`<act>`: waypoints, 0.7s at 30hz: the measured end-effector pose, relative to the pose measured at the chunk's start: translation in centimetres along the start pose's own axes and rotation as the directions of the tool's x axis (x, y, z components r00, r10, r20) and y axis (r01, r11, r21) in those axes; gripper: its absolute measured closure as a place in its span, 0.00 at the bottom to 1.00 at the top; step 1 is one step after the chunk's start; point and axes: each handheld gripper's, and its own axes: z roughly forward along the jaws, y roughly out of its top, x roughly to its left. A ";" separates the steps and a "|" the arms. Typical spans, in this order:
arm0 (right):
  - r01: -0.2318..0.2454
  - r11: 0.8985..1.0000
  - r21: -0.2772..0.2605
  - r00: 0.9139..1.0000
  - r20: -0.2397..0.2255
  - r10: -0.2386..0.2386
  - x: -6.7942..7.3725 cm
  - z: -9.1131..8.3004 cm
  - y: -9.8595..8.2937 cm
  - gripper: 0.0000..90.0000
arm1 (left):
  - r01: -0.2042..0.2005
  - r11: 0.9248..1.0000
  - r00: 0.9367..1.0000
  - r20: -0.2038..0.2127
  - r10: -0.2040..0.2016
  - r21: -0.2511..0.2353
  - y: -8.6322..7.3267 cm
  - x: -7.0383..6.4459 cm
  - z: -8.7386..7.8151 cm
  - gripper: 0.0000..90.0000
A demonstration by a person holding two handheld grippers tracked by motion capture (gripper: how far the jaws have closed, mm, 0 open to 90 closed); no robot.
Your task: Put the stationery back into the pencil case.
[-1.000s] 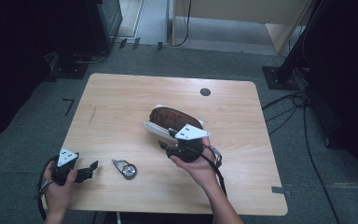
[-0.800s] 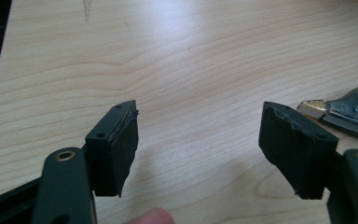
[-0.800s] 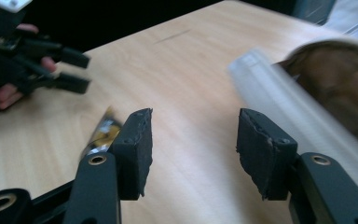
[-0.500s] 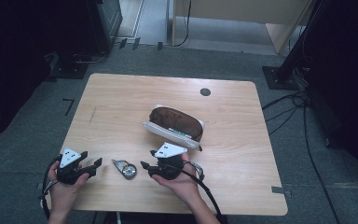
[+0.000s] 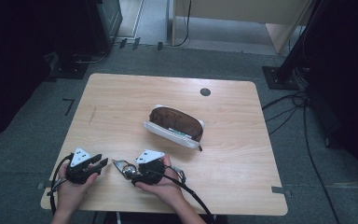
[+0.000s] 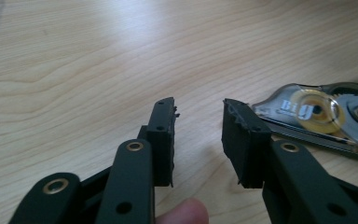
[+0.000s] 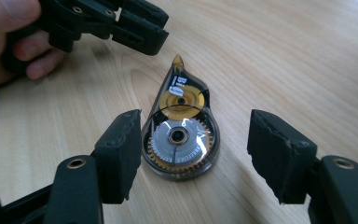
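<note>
You've swung right gripper [image 7: 193,154] off the pouch [image 5: 175,122], jaws wide around tape [image 7: 181,136]; left gripper [image 6: 198,140] empty, parted

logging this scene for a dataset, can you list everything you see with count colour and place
correction tape: 1, clear case with yellow and silver wheels, flat on the table near its front edge, between the two grippers
pouch: 1, brown with white edge, unzipped, lying at the middle of the table
table: 1, light wood, with a dark round hole cap near the far edge
left gripper: 1, black, jaws open, just left of the tape
right gripper: 1, black, jaws open on either side of the tape's round end, not touching it
hands: 2, each holding a gripper at the front edge
</note>
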 end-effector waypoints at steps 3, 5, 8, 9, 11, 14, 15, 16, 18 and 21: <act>0.011 1.000 0.019 1.000 0.009 -0.011 0.3 0.9 0.0 0.37 | -0.009 1.000 1.000 0.015 0.009 0.002 0.1 -0.3 0.2 0.73; 0.025 0.999 0.032 1.000 0.017 -0.025 0.6 1.3 0.0 0.37 | -0.017 1.000 0.999 0.036 0.017 0.006 0.2 -0.4 0.2 0.72; 0.042 0.998 0.043 0.999 0.022 -0.043 0.9 1.9 0.0 0.38 | -0.030 1.000 0.998 0.052 0.030 0.007 0.2 -0.6 0.3 0.71; 0.053 0.998 0.045 0.998 0.022 -0.054 1.0 2.0 0.0 0.38 | -0.036 0.999 0.998 0.054 0.035 0.011 0.2 -0.7 0.4 0.71; 0.083 0.995 0.062 0.996 0.036 -0.085 1.3 2.2 0.0 0.39 | -0.051 0.999 0.997 0.065 0.050 0.019 0.2 -0.9 0.5 0.70; 0.123 0.990 0.072 0.991 0.049 -0.126 1.5 2.2 -0.1 0.45 | -0.078 0.997 0.994 0.077 0.076 0.028 0.3 -1.3 0.7 0.70; 0.133 0.989 0.072 0.990 0.045 -0.136 1.5 2.2 -0.1 0.46 | -0.082 0.996 0.993 0.085 0.080 0.029 0.3 -1.4 0.7 0.70; 0.136 0.988 0.074 0.989 0.042 -0.139 1.4 2.1 -0.2 0.46 | -0.091 0.995 0.992 0.095 0.088 0.028 0.3 -1.5 0.7 0.70; 0.141 0.987 0.080 0.989 0.031 -0.144 1.1 1.8 -0.2 0.46 | -0.103 0.994 0.989 0.109 0.099 0.029 0.3 -1.6 0.8 0.70; 0.142 0.986 0.083 0.990 0.008 -0.143 0.7 1.4 -0.3 0.46 | -0.125 0.992 0.985 0.125 0.121 0.026 0.3 -1.8 0.9 0.68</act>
